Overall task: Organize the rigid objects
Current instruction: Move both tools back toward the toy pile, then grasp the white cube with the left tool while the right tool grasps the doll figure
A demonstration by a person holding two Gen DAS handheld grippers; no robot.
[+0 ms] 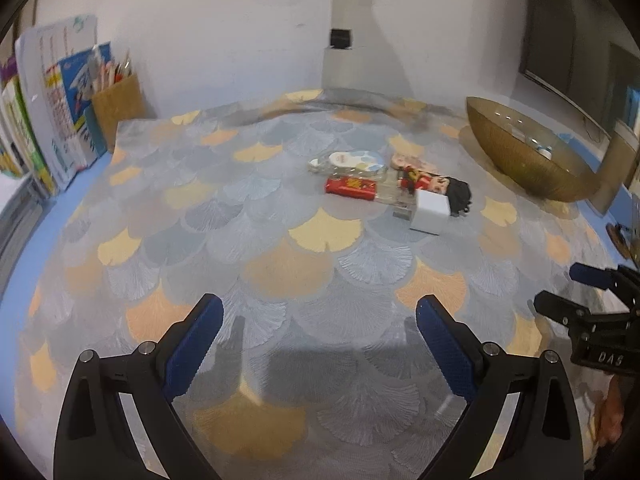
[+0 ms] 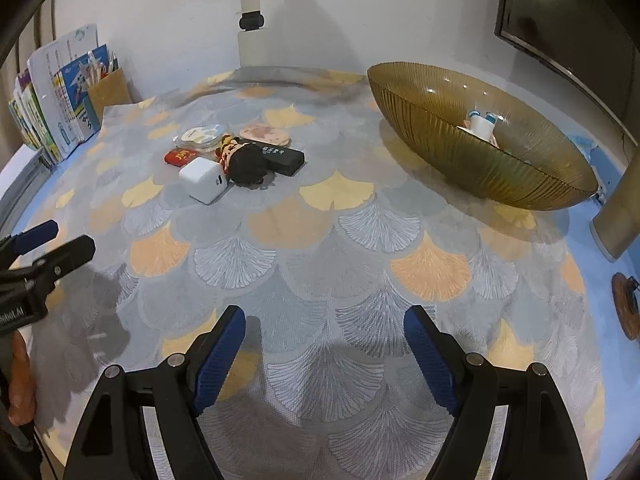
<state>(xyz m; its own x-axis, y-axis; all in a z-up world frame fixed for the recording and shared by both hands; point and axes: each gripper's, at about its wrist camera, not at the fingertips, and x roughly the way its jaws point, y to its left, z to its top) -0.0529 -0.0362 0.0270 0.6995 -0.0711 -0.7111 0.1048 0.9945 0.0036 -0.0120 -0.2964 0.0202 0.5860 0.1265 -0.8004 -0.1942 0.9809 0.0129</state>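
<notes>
The left gripper (image 1: 320,320) had its two blue fingers wide apart, and nothing was between them. It hung low over the fan-pattern cloth (image 1: 280,264) on the table. The right gripper (image 2: 324,332) also had its fingers wide apart, with only cloth under the gap.

In the left wrist view, the right gripper poked in from 3 o'clock. In the right wrist view, the left gripper poked in from 9 o'clock.

The little things sat together in one pile on the cloth, well apart from both grippers. In the right wrist view the pile was at about 11 o'clock. A white cube charger (image 2: 203,185) was nearest the camera. A doll with black hair (image 2: 244,162) lay touching it. A long black box (image 2: 280,156) lay just behind the doll. A red packet (image 2: 180,157) lay to the left. A round clear case (image 2: 202,136) and a flat pink piece (image 2: 265,133) lay at the back.

A big gold glass bowl (image 2: 440,136) stood at 1 o'clock, away from the pile. Some small white and blue things (image 2: 482,122) were inside it.

Books (image 2: 60,92) and a brown pencil holder (image 2: 110,90) stood by the wall at 10 o'clock.
</notes>
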